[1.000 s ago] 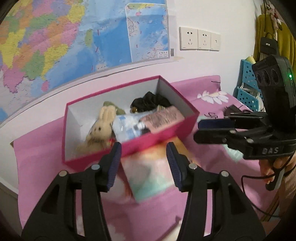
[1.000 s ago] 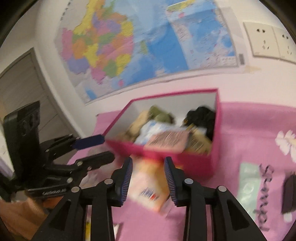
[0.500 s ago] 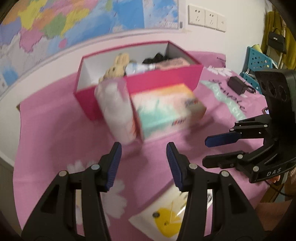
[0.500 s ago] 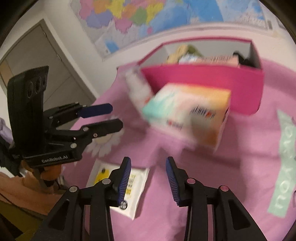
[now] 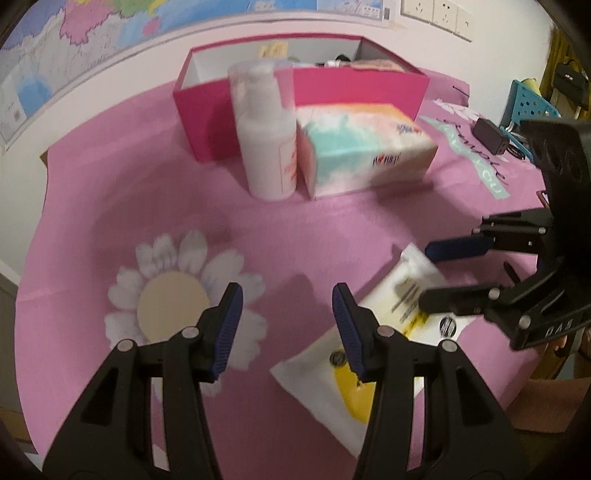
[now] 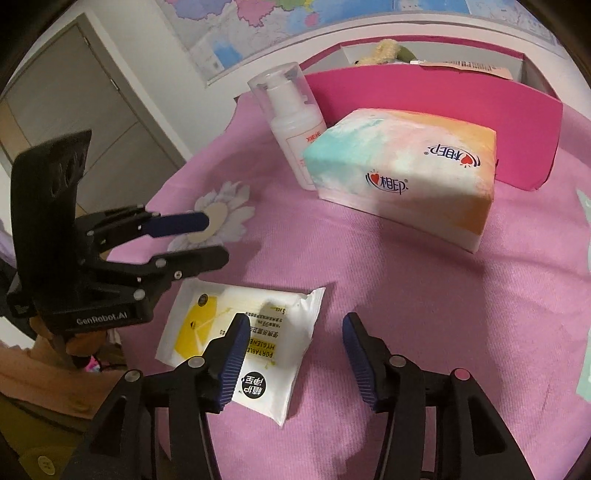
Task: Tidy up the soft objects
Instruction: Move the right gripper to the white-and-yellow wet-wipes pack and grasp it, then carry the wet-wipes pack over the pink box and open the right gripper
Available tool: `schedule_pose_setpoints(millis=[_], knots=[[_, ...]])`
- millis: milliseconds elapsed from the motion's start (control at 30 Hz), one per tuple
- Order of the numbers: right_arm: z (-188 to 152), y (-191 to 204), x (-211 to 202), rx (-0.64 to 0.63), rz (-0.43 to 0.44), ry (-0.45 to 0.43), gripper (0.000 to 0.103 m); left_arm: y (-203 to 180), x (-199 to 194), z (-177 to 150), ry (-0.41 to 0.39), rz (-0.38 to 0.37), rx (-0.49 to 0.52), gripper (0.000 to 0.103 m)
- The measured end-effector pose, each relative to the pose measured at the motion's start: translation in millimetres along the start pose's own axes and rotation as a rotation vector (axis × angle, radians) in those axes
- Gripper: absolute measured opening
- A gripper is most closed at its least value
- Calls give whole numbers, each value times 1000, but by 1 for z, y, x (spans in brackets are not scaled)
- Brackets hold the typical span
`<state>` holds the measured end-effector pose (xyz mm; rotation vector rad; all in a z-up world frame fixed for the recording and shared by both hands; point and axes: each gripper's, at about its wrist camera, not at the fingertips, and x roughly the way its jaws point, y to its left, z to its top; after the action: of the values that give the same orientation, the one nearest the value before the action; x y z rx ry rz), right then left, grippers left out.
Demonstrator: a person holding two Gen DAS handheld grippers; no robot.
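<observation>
A flat white-and-yellow wipes pack (image 6: 240, 332) (image 5: 369, 369) lies on the pink cloth at the front. My right gripper (image 6: 295, 325) (image 5: 432, 275) hovers just over it. Its jaws are opening with only cloth between them, and its left finger overlaps the pack's right end. My left gripper (image 5: 288, 306) (image 6: 210, 240) is open and empty beside the pack, over a daisy print (image 5: 173, 302). Farther back a pastel tissue pack (image 6: 402, 173) (image 5: 362, 147) and a white pump bottle (image 6: 291, 122) (image 5: 266, 136) stand against an open pink box (image 6: 443, 110) (image 5: 351, 88) holding a plush rabbit (image 6: 384, 50).
A black adapter (image 5: 491, 131) lies at the right of the cloth, in front of a blue basket (image 5: 528, 99). A map and wall sockets (image 5: 436, 14) are behind the box. A grey door (image 6: 74, 110) stands to the left. The cloth's left edge drops off.
Both grippers have sunk and tipped down from the box toward the front of the cloth. The wipes pack has come into view. The right jaws have widened.
</observation>
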<state>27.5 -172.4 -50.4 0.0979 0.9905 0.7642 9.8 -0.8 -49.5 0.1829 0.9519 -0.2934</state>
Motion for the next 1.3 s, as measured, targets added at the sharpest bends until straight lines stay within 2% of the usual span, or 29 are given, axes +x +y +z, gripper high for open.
schedule_pose_setpoints(millis=[133, 200, 433, 533, 567, 600, 633, 700, 767, 833, 933, 1100, 1300], knots=[[-3, 7, 3, -4, -24, -5, 53, 3, 0, -9, 25, -12, -7, 52], [-4, 7, 3, 0, -36, -10, 53, 5, -1, -17, 44, -42, -7, 52], [-2, 11, 5, 4, -49, -15, 57, 3, -8, -39, 111, -233, 6, 61], [-3, 21, 10, -40, -23, -10, 58, -3, -7, -41, 104, -252, 10, 66], [-4, 23, 12, -48, -8, -11, 55, -5, -6, -41, 98, -255, 9, 66], [-4, 24, 14, -48, 7, -7, 45, -6, -5, -40, 92, -264, -1, 66], [-4, 23, 14, -42, 0, -11, 41, -6, -3, -38, 88, -268, -2, 66], [-5, 16, 9, -9, 6, -24, 24, -9, -2, -36, 77, -244, -6, 64], [-6, 8, 2, 21, 20, -45, 17, -6, -2, -34, 66, -243, -25, 60], [-5, 6, -6, 27, 12, -66, 14, -2, 0, -29, 56, -250, -53, 48], [-2, 5, -22, 37, 12, -116, 11, 6, -3, -21, 29, -258, -87, 40], [12, 8, -52, 9, -7, -202, 9, 7, -9, 6, -33, -255, -97, 40], [45, 3, -86, -10, -54, -312, 9, 3, -27, 60, -137, -235, -67, 40]])
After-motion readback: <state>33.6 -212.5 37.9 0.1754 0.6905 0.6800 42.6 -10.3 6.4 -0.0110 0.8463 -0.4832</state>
